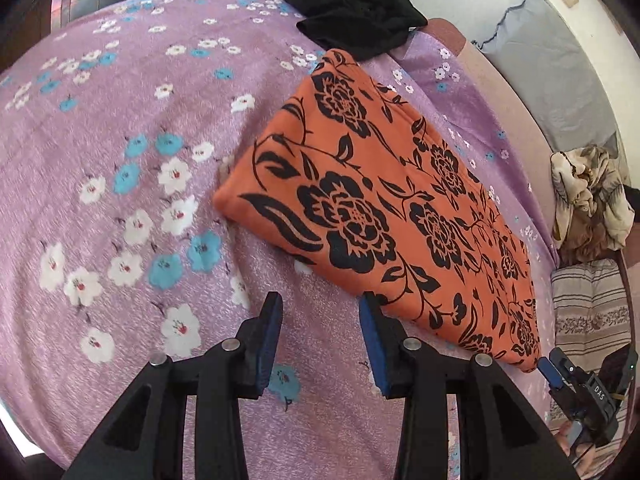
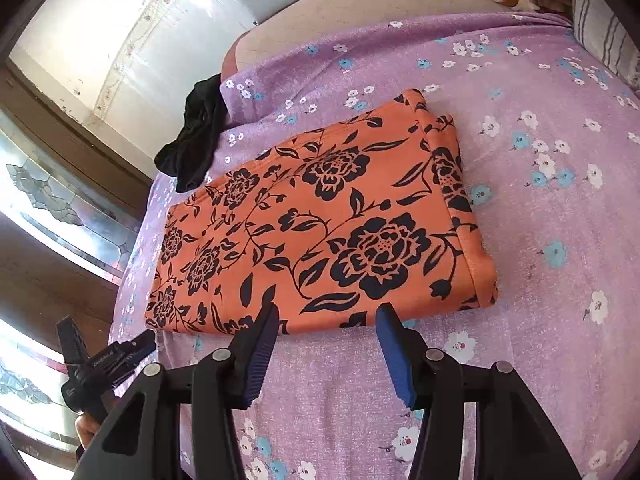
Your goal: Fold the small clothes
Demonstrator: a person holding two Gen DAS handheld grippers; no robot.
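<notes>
An orange garment with a black flower print (image 1: 384,208) lies folded in a long rectangle on the purple flowered bedspread (image 1: 120,140). It also shows in the right wrist view (image 2: 320,232). My left gripper (image 1: 320,300) is open and empty, just off the garment's near long edge. My right gripper (image 2: 326,312) is open and empty at the garment's near edge, its left finger tip over the cloth. The right gripper (image 1: 560,372) shows at the garment's corner in the left wrist view; the left gripper (image 2: 108,344) shows at another corner in the right wrist view.
A crumpled black garment (image 1: 356,12) lies at the far edge of the bedspread (image 2: 540,240), beyond the orange one; it also shows in the right wrist view (image 2: 196,136). A grey pillow (image 1: 548,64), a bundled beige cloth (image 1: 588,200) and a striped pillow (image 1: 588,304) lie along the bed's side.
</notes>
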